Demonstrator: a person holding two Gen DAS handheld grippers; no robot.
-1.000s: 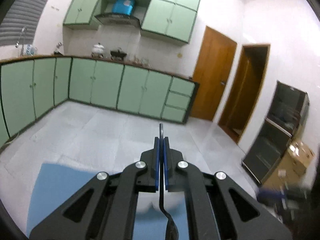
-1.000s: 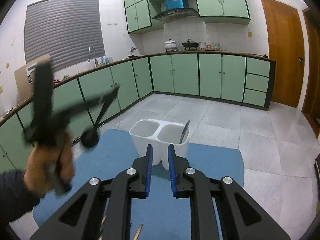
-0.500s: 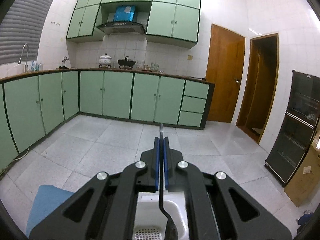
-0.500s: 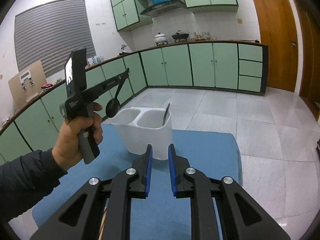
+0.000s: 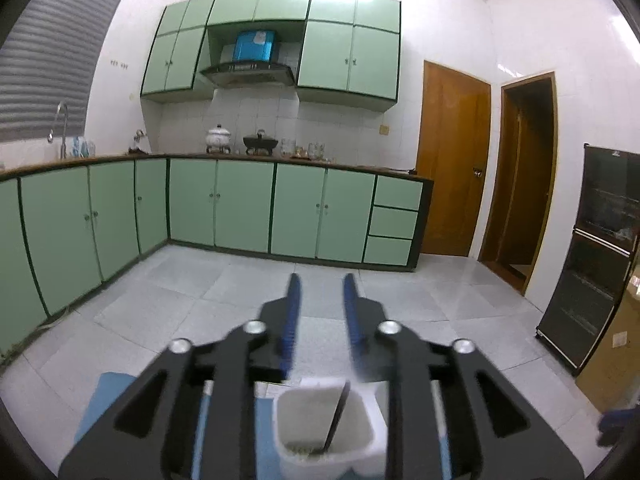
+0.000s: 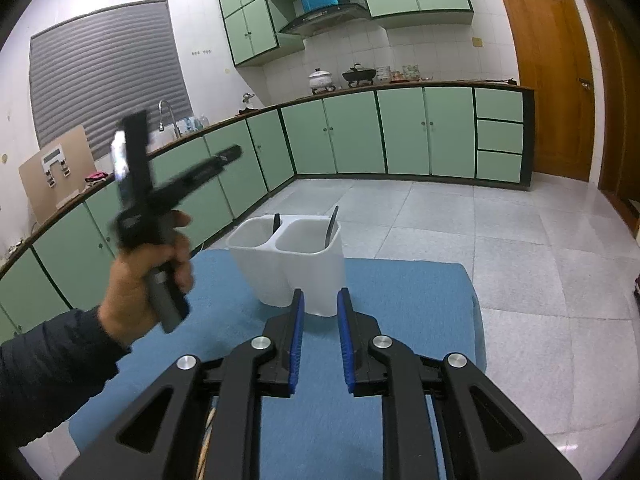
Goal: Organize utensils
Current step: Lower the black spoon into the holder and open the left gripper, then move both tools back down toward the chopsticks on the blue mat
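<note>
Released from the left gripper (image 5: pixel 320 300), whose jaws have just opened, empty: dark utensil (image 6: pixel 276 222), now in white two-compartment holder (image 6: pixel 292 264), left compartment. Right compartment: second utensil (image 6: pixel 331 226). Right gripper (image 6: pixel 320 312): narrow gap, empty, low over blue mat (image 6: pixel 400 300).

Bright, even indoor light from overhead washes the upper walls (image 5: pixel 520 20) to glare, the floor (image 6: pixel 520 240) shows soft sheen, fisheye bending curves the cabinets (image 5: pixel 80 220) toward black corners, and motion blur smears the left gripper (image 6: pixel 228 156) and hand (image 6: pixel 148 280).
</note>
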